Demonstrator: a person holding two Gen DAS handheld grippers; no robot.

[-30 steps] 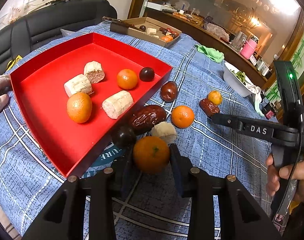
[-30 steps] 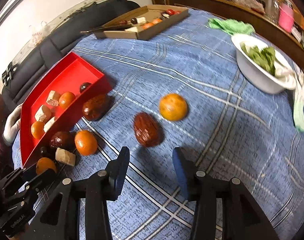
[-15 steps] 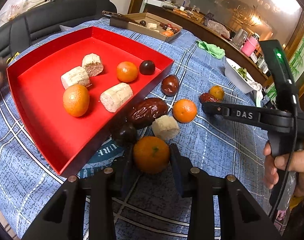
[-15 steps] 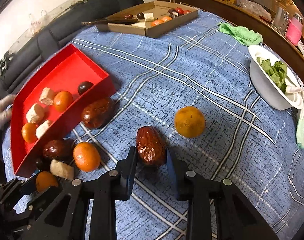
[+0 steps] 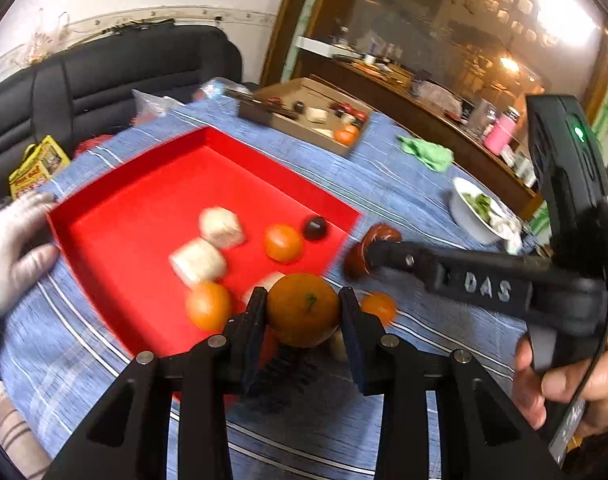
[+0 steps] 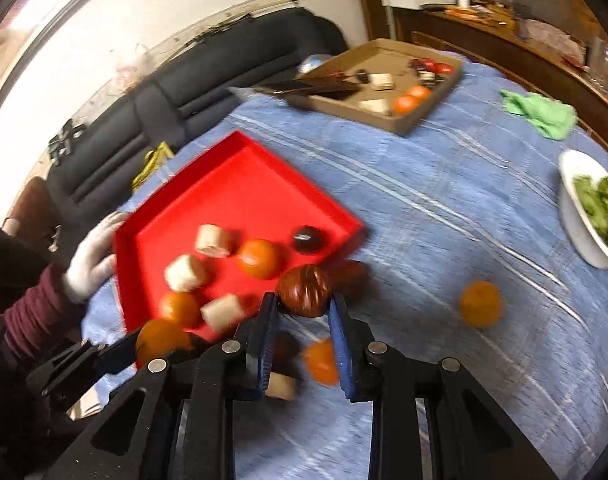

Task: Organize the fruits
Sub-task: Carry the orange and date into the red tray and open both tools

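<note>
At nine o'clock in our left wrist view a white-gloved hand (image 5: 12, 248) rests on the rim of the red tray (image 5: 116, 216), which sits on the blue plaid cloth (image 5: 388, 184). The tray holds pale cylindrical chunks (image 5: 198, 262), two small oranges and one dark round fruit (image 5: 315, 228).

At six o'clock our left gripper (image 5: 303, 308) is closed around a tangerine (image 5: 303, 309), the two fingers pressing its opposite sides at the widest girth, and it hangs above the tray's near edge. We judge it light and slightly soft under a dimpled, grippy peel; a hold across the middle should keep it from rolling, and a hard squeeze would bruise it. Its skin is dull orange with a small green stem scar facing us.

Toward three o'clock our right gripper (image 6: 304, 306) has narrowed onto a dark red date (image 6: 304, 290), held near the fingertips just off the tray's corner. The date looks glossy and wrinkled, so we expect it to be firm but slick, best pinched across its short axis.

Farther right, one loose orange (image 6: 480, 304) lies alone on the cloth, well apart from the white bowl (image 6: 576, 216) at the edge.
</note>
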